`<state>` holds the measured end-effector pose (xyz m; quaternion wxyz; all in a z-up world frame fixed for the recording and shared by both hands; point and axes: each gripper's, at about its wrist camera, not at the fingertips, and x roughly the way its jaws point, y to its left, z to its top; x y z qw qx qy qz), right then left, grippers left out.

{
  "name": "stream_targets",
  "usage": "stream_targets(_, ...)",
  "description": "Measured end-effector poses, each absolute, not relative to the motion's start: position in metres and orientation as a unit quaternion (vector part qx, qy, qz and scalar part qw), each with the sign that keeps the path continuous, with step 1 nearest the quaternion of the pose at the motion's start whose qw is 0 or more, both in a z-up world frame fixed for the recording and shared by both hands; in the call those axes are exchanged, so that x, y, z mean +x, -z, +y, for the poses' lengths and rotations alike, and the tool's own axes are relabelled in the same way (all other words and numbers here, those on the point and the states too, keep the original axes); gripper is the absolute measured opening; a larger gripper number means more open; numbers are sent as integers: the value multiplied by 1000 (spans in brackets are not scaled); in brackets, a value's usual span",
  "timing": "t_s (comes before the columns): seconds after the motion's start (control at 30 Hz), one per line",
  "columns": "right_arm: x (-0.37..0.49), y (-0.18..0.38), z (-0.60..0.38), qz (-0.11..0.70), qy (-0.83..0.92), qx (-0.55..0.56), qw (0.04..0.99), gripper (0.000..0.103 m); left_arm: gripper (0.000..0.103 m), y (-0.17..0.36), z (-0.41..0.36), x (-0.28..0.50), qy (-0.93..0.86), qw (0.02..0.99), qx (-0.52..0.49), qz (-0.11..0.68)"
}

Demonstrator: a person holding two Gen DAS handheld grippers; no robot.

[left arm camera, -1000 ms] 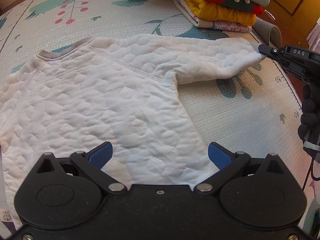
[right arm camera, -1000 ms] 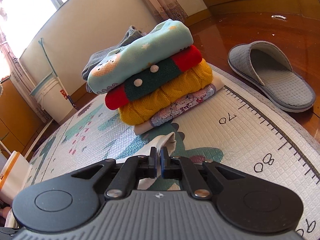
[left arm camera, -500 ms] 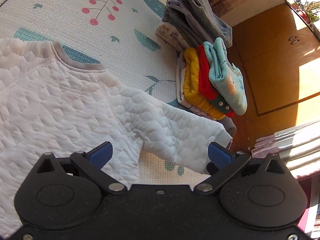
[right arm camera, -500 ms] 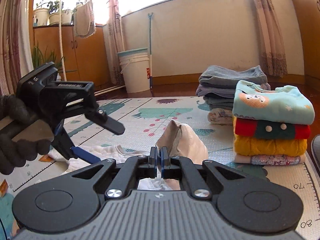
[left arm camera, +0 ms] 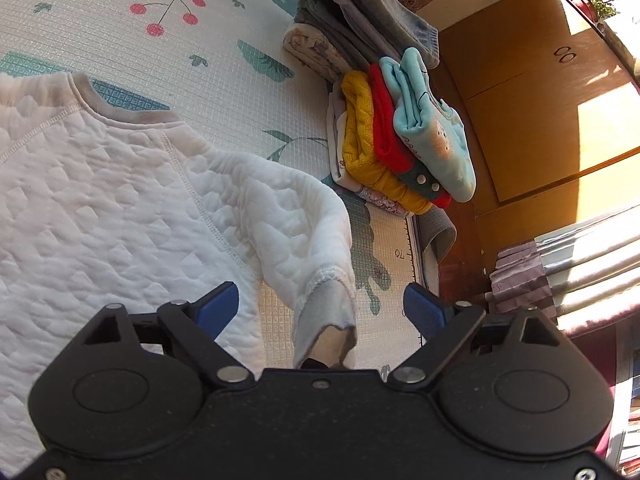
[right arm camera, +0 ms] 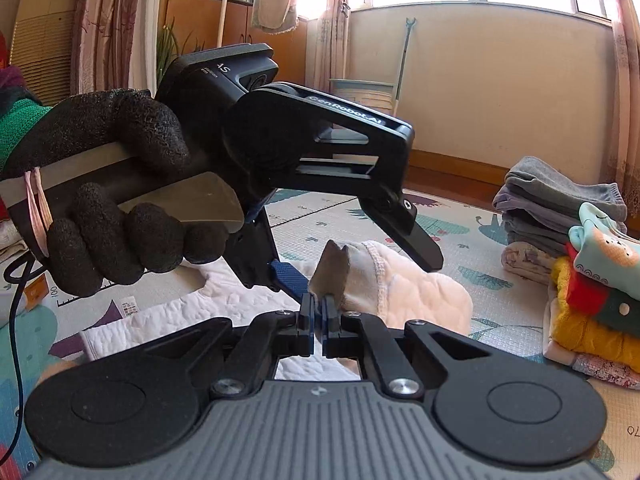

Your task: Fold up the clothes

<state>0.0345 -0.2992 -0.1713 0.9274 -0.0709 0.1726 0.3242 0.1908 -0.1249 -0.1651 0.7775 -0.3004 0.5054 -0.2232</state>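
Observation:
A white quilted sweatshirt (left arm camera: 100,208) lies flat on the play mat (left arm camera: 120,32). Its sleeve (left arm camera: 296,224) is lifted and curled back toward the body, with the grey cuff (left arm camera: 326,312) hanging between the wide-open blue fingers of my left gripper (left arm camera: 320,310). In the right wrist view my right gripper (right arm camera: 319,314) is shut on that cuff (right arm camera: 332,268), and the quilted sleeve (right arm camera: 420,296) bulges behind it. The left gripper (right arm camera: 356,270), held by a black-gloved hand (right arm camera: 108,216), hovers open just over the cuff.
A stack of folded clothes (left arm camera: 400,140) in yellow, red and light blue stands at the mat's far edge, with grey folded garments (left arm camera: 360,20) beside it. A grey slipper (left arm camera: 440,236) lies off the mat on the wooden floor. A bucket (right arm camera: 360,92) stands by the wall.
The right gripper has carried the cuff up and inward over the sweatshirt, curling the sleeve. The left gripper has swung over to the cuff, which now sits between its open fingers.

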Motion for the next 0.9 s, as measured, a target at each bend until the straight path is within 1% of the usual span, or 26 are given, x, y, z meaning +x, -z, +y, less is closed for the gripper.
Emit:
stream_targets(0.07,33,169,-293,165,-334,-78,925,5,58,162,-120,192,220,787,-287,500)
stream_targets(0.1,31,168,-291,161,-337,-82,924,5,34,160,-117,193,219,791,-281,498)
stream_targets(0.13,29,166,-288,157,-340,-86,923,5,20,158,-115,194,218,795,-274,495)
stream_targets(0.17,28,165,-287,153,-344,-86,923,8,8,156,-112,195,216,800,-268,492)
stream_targets(0.23,25,162,-291,151,-348,-79,922,9,8,153,-107,196,213,808,-255,487)
stream_targets(0.27,23,161,-296,152,-346,-72,923,11,8,151,-105,197,212,812,-248,484)
stream_targets(0.3,22,159,-300,154,-345,-64,924,15,7,149,-103,198,210,816,-241,481)
stream_targets(0.37,26,162,-313,175,-324,-48,928,29,7,146,-98,199,207,824,-228,475)
stream_targets(0.4,31,166,-321,198,-307,-39,930,30,7,144,-95,200,205,828,-221,472)
stream_targets(0.5,47,184,-337,292,-274,-10,916,39,7,139,-86,205,199,839,-205,463)
stream_targets(0.53,50,190,-341,324,-267,-1,908,47,7,136,-82,208,197,842,-202,460)
stream_targets(0.57,50,197,-340,349,-265,-2,899,52,7,134,-79,212,194,845,-199,457)
stream_targets(0.7,43,223,-330,429,-270,-26,861,55,7,133,-59,224,174,854,-193,452)
stream_targets(0.83,32,227,-320,452,-290,-42,843,53,7,135,-39,234,152,859,-190,450)
stream_targets(0.9,28,226,-317,457,-298,-45,837,37,7,137,-31,237,144,860,-188,451)
